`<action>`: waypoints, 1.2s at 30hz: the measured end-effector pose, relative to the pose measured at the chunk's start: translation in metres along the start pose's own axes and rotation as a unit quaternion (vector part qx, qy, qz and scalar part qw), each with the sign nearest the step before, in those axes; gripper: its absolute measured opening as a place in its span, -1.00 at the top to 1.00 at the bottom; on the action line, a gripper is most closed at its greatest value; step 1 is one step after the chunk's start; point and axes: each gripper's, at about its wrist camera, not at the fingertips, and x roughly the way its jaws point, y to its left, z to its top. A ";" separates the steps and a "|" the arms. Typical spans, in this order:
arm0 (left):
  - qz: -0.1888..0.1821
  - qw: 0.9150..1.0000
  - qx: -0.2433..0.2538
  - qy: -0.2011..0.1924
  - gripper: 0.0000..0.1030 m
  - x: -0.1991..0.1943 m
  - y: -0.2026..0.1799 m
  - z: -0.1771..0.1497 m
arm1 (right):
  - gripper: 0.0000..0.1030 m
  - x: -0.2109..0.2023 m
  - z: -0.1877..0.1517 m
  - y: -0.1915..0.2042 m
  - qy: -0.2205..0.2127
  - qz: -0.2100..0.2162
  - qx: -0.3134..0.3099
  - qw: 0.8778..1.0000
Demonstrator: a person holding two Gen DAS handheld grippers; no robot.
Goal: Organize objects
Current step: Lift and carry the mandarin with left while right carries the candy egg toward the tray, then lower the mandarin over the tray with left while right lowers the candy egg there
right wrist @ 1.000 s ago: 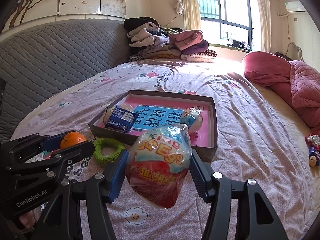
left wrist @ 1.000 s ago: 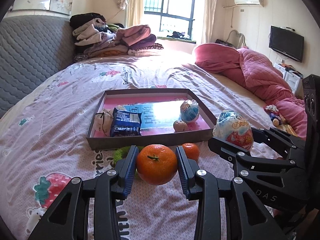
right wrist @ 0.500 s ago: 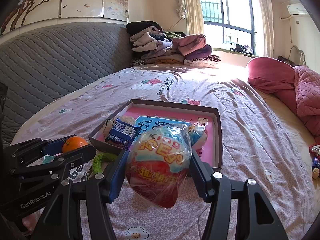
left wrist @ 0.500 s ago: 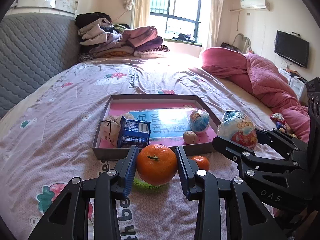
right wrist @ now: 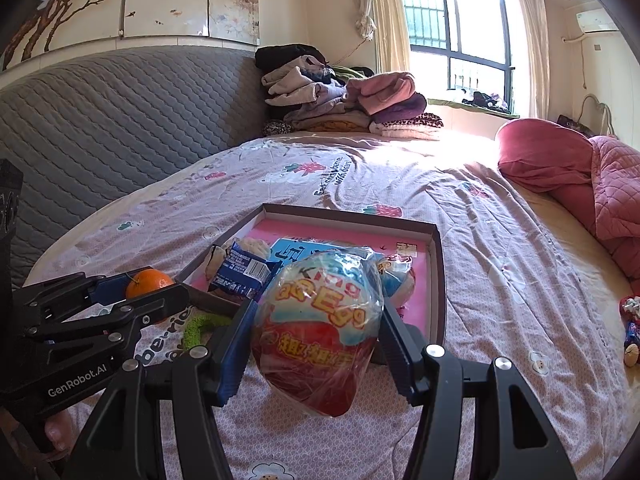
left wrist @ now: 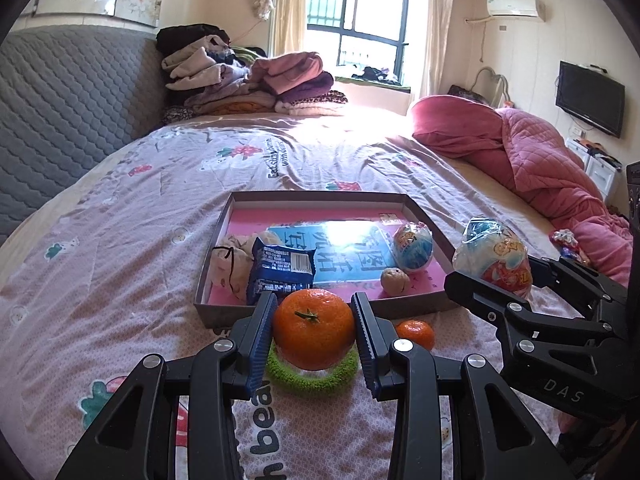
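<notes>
presently we note left gripper clamped on orange, held above green ring, just short of tray. right gripper closed on wrapped egg, near tray's front right corner. second orange on bed beside ring.

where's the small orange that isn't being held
In the left wrist view the small orange lies on the bedsheet just right of the left gripper, in front of the box's near wall, beside the green ring.
</notes>
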 end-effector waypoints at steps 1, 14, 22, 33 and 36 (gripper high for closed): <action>0.000 1.000 0.000 0.000 0.24 0.001 0.000 0.000 | -0.15 0.000 0.001 0.000 -0.001 -0.001 -0.001 1.000; 0.007 1.000 0.003 0.005 0.23 0.024 0.006 0.013 | -0.15 0.020 0.016 -0.005 -0.004 0.000 -0.013 1.000; 0.012 1.000 -0.003 0.006 0.24 0.039 0.014 0.023 | -0.15 0.038 0.020 -0.008 0.001 -0.004 -0.019 1.000; 0.014 1.000 -0.001 -0.001 0.23 0.061 0.015 0.043 | -0.15 0.064 0.015 -0.007 0.019 -0.010 -0.028 0.999; 0.012 1.000 0.000 0.003 0.23 0.071 0.012 0.046 | -0.15 0.073 0.012 -0.008 0.027 -0.021 -0.029 0.999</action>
